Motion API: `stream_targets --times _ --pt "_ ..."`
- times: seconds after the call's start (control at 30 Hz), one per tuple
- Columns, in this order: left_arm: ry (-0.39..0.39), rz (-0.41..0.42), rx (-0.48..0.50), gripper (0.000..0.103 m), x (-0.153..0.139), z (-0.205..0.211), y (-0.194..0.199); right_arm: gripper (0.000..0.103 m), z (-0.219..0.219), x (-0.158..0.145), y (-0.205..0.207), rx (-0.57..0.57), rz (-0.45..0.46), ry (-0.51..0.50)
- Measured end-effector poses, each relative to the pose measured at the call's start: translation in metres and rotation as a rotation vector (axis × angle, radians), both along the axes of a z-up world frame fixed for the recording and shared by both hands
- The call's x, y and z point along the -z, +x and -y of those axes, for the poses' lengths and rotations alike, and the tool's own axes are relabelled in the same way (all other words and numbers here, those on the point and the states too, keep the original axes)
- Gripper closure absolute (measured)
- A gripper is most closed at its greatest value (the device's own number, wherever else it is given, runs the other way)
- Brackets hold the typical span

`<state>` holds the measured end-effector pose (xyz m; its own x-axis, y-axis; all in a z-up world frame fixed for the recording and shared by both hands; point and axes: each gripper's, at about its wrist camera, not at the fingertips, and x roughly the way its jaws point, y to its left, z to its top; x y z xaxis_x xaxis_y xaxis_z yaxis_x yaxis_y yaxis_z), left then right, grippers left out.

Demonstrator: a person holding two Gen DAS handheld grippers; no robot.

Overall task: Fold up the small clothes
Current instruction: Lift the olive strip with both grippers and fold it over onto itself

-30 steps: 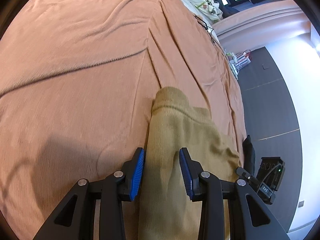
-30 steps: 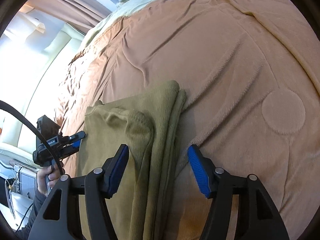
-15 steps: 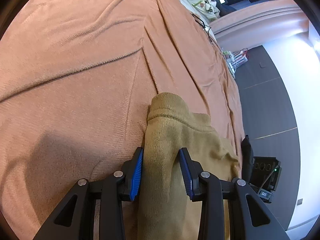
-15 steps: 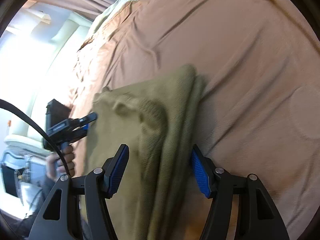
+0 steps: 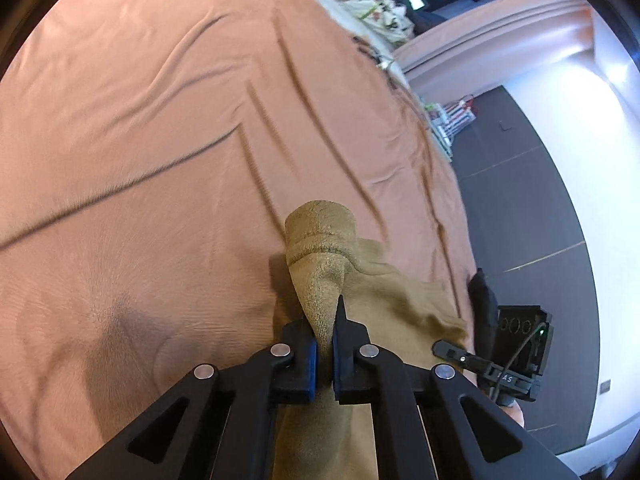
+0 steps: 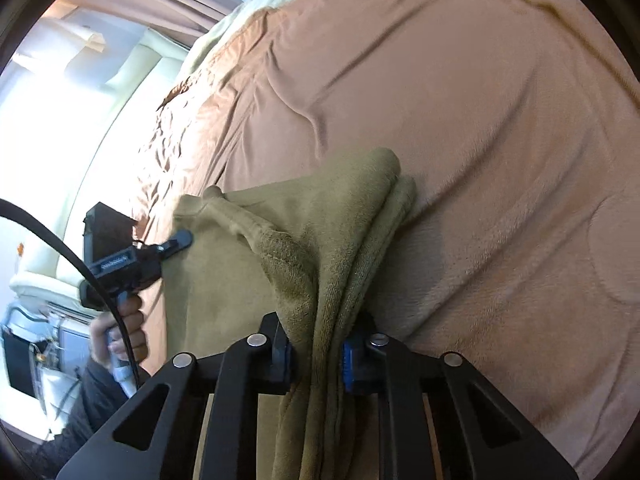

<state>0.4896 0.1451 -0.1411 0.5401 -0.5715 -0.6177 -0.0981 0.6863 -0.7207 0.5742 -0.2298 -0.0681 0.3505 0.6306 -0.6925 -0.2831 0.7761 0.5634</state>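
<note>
A: Eyes on the olive garment (image 5: 384,312). It lies on the tan bedspread (image 5: 160,160) near the bed's edge, and its two near corners are no longer loose between open jaws. Both are pinched now.

B: Right, a second ago the blue pads stood either side of the cloth without touching. Now the left gripper (image 5: 325,354) is clamped tight on the cuffed corner, and that corner is bunched into a peak that stands up off the bedspread.

A: And the right gripper (image 6: 316,354)?

B: Its jaws are closing at this moment, with a thick stack of folded layers between them. The pads already press on the cloth, so it has a grip, though a bulkier one than the left.

A: In the right wrist view the left gripper (image 6: 176,242) shows at the garment's far side, a hand (image 6: 120,332) around its handle. So the two grippers sit at opposite ends of the same edge.

B: That reads to me as the grasp finished and the fold about to start: lift that edge and carry it over the rest.

A: The risk?

B: The thick bundle on the right. A layer could slip free as it lifts.
</note>
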Motion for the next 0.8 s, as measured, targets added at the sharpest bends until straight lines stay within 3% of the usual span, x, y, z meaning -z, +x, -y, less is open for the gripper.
stream_targets --times 0.5,0.8 --pt "0.057 0.188 0.021 0.099 -0.110 0.029 -0.040 0.091 -0.021 -0.089 -0.090 0.019 0.243 -0.066" --pt "0.090 0.300 0.046 0.099 -0.173 0.055 -0.072 0.092 0.005 -0.133 -0.162 0.053 0.381 -0.073"
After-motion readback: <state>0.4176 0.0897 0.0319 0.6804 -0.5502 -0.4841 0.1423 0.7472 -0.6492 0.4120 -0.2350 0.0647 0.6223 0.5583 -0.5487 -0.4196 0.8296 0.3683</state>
